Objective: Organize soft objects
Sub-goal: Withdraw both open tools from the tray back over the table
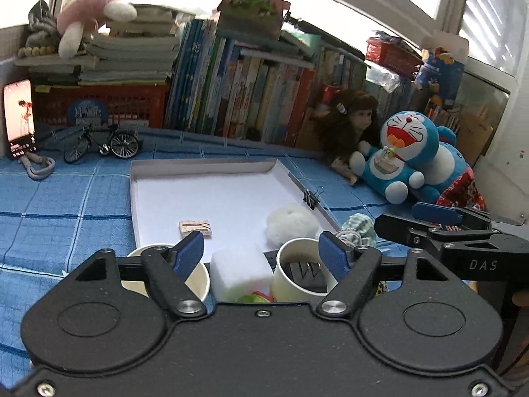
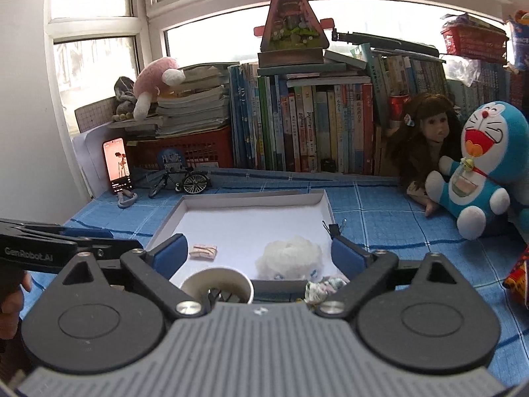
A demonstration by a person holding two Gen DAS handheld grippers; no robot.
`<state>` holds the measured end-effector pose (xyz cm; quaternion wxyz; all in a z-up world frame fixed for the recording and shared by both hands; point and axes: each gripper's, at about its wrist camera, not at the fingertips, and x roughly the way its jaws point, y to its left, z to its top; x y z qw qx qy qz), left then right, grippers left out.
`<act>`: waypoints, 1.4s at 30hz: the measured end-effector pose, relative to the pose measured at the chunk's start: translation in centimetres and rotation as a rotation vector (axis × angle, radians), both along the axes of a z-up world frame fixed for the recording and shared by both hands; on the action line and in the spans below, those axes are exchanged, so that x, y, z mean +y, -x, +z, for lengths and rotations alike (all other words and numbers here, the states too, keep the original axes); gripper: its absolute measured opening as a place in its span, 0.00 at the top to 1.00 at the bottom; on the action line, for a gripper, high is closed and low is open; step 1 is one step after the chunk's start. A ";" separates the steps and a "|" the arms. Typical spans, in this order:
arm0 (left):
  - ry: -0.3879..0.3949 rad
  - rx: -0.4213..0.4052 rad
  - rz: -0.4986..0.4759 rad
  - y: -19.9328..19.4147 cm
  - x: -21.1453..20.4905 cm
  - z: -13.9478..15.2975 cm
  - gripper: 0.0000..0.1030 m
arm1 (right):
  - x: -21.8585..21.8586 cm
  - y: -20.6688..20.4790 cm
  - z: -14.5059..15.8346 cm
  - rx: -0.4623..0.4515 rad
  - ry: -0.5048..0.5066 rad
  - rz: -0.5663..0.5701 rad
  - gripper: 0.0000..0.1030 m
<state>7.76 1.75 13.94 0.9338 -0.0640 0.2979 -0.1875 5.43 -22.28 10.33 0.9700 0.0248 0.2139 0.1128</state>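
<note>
A white shallow box lid (image 1: 155, 178) (image 2: 228, 200) lies on the blue checked cloth. In it are a white fluffy ball (image 1: 291, 223) (image 2: 291, 256) and a small pink-striped soft square (image 1: 195, 227) (image 2: 205, 251). A white sponge block (image 1: 239, 269) sits just before my left gripper (image 1: 263, 253), which is open and empty above it. A green checked scrunchie (image 1: 358, 228) (image 2: 322, 286) lies by the lid's right near corner. My right gripper (image 2: 261, 253) is open and empty over the lid's near edge.
Two paper cups (image 1: 302, 273) (image 1: 198, 281) stand near the grippers; one holds black clips (image 2: 220, 286). A binder clip (image 1: 310, 197) grips the lid. A Doraemon plush (image 1: 401, 152) (image 2: 479, 172), a doll (image 2: 426, 139), books, a toy bicycle (image 1: 99, 144) and a phone (image 1: 20, 117) line the back.
</note>
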 end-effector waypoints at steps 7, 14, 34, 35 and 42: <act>0.007 -0.041 0.003 2.8 0.0 -1.2 0.22 | 0.6 2.6 -1.2 -0.063 0.030 -0.020 0.00; -0.013 -0.078 0.020 4.9 0.3 -2.3 0.19 | 1.3 4.3 -2.1 -0.126 0.059 -0.035 0.00; -0.032 -0.113 0.108 7.6 2.5 -5.4 0.13 | 1.3 7.5 -4.8 -0.231 0.031 -0.065 0.00; -0.031 -0.109 0.112 7.7 2.6 -5.6 0.13 | 1.3 7.6 -5.1 -0.230 0.026 -0.069 0.00; -0.054 -0.099 0.140 8.0 2.9 -7.3 0.12 | 1.1 7.6 -6.8 -0.198 0.017 -0.098 0.00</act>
